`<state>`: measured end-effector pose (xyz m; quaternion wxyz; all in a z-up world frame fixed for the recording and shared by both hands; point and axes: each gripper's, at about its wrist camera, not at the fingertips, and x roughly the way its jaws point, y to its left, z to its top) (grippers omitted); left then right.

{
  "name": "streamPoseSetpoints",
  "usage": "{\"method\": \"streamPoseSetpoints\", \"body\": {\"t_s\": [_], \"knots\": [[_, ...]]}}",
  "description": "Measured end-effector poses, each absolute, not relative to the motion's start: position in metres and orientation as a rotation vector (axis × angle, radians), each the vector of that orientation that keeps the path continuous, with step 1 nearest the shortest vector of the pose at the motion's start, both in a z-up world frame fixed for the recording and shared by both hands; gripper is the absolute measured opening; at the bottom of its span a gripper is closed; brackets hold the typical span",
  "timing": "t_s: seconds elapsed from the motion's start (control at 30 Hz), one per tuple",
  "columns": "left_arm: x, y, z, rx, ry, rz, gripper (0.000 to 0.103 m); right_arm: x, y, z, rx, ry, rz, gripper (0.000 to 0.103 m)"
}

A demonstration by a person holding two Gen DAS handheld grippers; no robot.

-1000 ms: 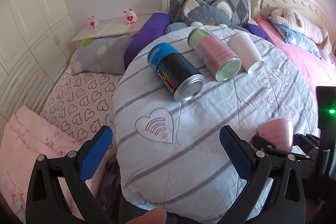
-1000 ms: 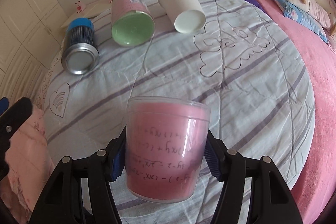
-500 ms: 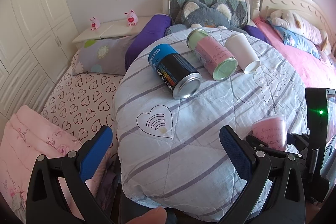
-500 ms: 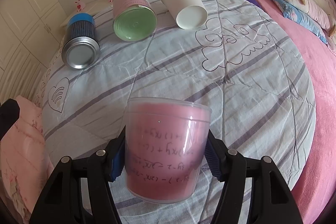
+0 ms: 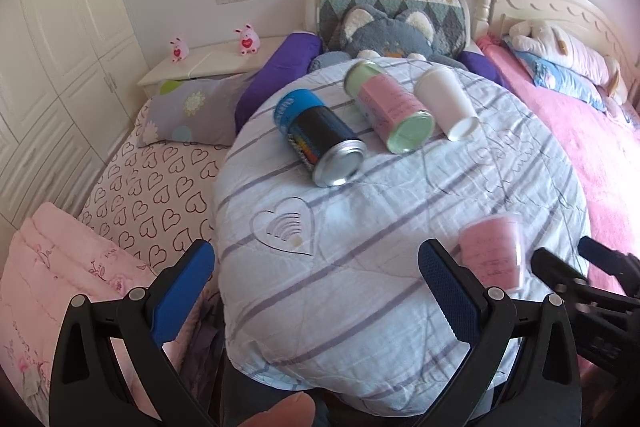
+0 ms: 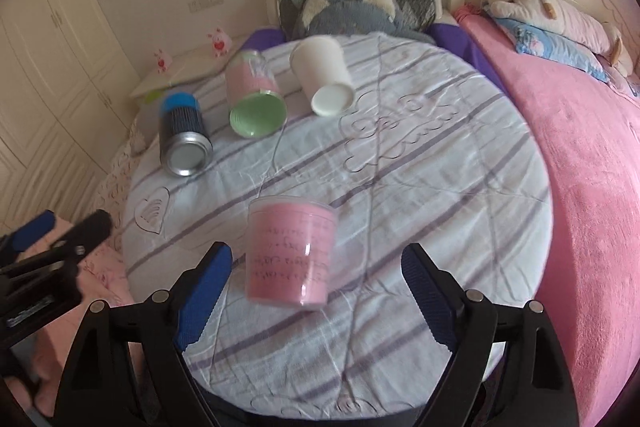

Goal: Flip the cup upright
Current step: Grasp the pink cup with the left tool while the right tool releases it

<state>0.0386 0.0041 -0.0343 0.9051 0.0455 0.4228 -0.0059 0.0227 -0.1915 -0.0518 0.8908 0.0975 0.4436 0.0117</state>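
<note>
Pink cup stands upright on our round striped cushion, near its front edge, between our right gripper's wide-spread blue fingers and touching neither. Toward the cushion's far side lie three containers on their sides: a black-and-blue can, a pink-and-green can and a white cup. Our left gripper hangs wide and empty over the cushion's front-left edge.
</note>
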Motion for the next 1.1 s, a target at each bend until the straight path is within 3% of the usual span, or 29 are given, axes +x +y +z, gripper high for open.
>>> {"method": "streamPoseSetpoints", "body": {"t_s": [0.57,1.1], "knots": [[0.03,-0.049,-0.037,0.151,0.899,-0.092,0.103,-0.009,-0.245,-0.056,0.305,0.879,-0.057,0.088],[0.083,-0.115,-0.084,0.107,1.107,-0.194,0.103,0.011,-0.293,-0.082,0.361,0.921,-0.093,0.088]]}}
